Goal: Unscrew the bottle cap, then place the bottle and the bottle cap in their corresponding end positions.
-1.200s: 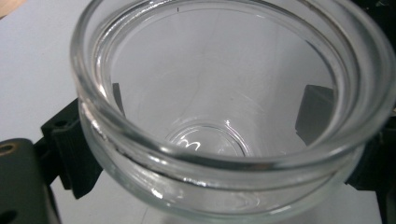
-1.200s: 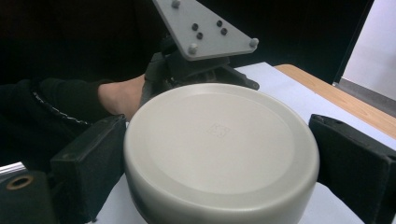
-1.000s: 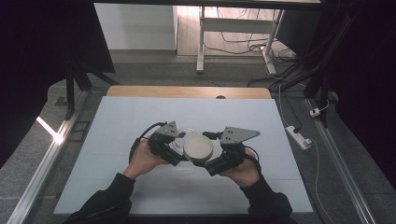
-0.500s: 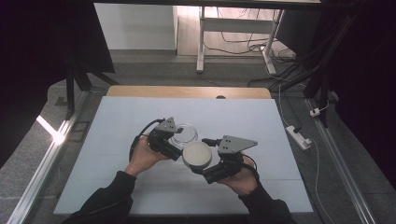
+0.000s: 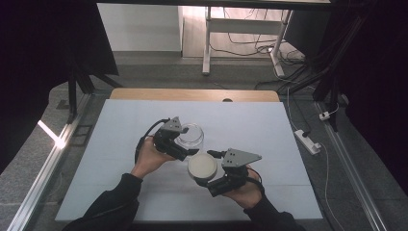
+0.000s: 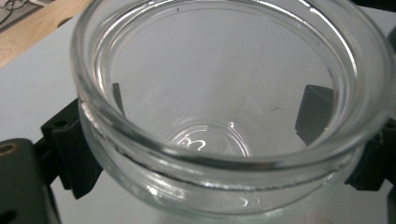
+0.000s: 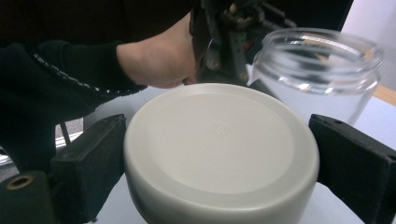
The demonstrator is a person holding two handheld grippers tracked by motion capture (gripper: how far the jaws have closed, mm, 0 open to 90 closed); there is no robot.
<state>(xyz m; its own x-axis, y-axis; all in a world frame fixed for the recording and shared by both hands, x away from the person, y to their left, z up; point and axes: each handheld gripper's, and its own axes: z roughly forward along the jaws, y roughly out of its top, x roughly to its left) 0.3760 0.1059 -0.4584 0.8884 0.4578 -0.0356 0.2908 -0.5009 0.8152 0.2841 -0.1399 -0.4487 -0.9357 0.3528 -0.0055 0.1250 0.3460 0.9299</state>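
1. The glass jar (image 5: 190, 135) is standing open-mouthed on the bench (image 5: 269, 134), near its middle, with the left hand-held gripper (image 5: 185, 144) clamping it; in the left gripper view its two jaws are pressing the clear wall from either side, probably to steady it.
2. The lid (image 5: 202, 166), pale and round, is sitting apart from the jar, just beside it toward the person, flat side up.
3. The right hand-held gripper (image 5: 204, 173) is gripping the lid by its rim, jaws closed on opposite edges in the right gripper view.
4. Holding each piece separately is likely keeping the lid level and the jar still.
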